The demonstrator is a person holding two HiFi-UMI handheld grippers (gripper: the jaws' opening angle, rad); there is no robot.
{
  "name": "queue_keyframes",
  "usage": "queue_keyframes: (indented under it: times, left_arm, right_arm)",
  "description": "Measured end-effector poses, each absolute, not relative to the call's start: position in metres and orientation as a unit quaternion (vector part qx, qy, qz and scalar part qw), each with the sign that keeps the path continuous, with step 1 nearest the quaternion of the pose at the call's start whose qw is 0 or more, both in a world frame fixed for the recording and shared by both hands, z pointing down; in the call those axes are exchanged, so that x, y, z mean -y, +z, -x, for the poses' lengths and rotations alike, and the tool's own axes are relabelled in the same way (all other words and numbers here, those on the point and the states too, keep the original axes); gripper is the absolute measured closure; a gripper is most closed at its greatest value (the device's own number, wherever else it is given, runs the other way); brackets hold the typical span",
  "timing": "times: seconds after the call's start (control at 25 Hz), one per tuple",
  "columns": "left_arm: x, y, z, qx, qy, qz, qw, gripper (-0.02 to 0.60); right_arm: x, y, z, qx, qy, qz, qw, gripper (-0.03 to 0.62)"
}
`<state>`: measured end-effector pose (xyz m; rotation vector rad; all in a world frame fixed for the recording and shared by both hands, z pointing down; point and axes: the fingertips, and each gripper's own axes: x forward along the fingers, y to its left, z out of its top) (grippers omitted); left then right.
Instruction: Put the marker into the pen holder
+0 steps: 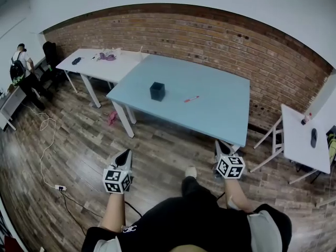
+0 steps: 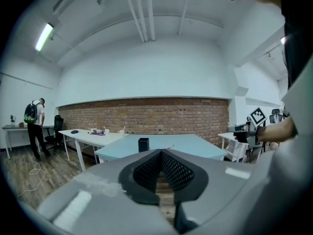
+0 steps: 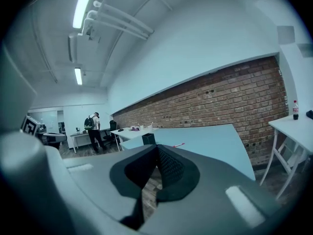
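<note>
A black pen holder stands upright on the light blue table. A red marker lies flat on the table a little to its right. Both grippers hang over the wooden floor, short of the table's near edge. My left gripper and my right gripper are shut, with nothing between the jaws. The left gripper view looks past the closed left gripper to the pen holder and marker. In the right gripper view the right gripper sits below the pen holder and marker.
A white table with small items adjoins the blue one at the back left. Another white table with a bottle stands at the right. A person with a backpack stands far left. Cables trail on the floor. A brick wall lies behind.
</note>
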<state>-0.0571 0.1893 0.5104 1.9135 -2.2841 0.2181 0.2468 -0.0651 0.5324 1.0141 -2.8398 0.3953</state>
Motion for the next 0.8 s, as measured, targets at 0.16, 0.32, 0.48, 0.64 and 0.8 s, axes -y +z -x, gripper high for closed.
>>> queue_keyframes:
  times: [0.16,0.32,0.48,0.64,0.8]
  left_arm:
    - [-0.17,0.515,0.079,0.773,0.07,-0.626,0.074,0.58]
    - [-0.134,0.522,0.107,0.783,0.062,-0.614,0.079,0.58]
    - [-0.088,0.527,0.12,0.776,0.061,-0.623,0.08,0.58]
    - [-0.037,0.529,0.135,0.767,0.072,-0.632,0.082,0.58]
    - [0.02,0.53,0.143,0.752,0.079,-0.648,0.092,0.58]
  right_arm:
    - [0.096,0.531,-0.22,0.943,0.1,-0.313,0.056,0.589]
    - [0.138,0.533,-0.185,0.951,0.105,-0.287,0.042,0.588]
    - [0.181,0.535,-0.154,0.952,0.101,-0.286,0.042,0.589]
    - [0.218,0.545,-0.125,0.954,0.093,-0.277,0.061,0.567]
    - [0.262,0.549,-0.107,0.954,0.093,-0.273,0.078,0.56]
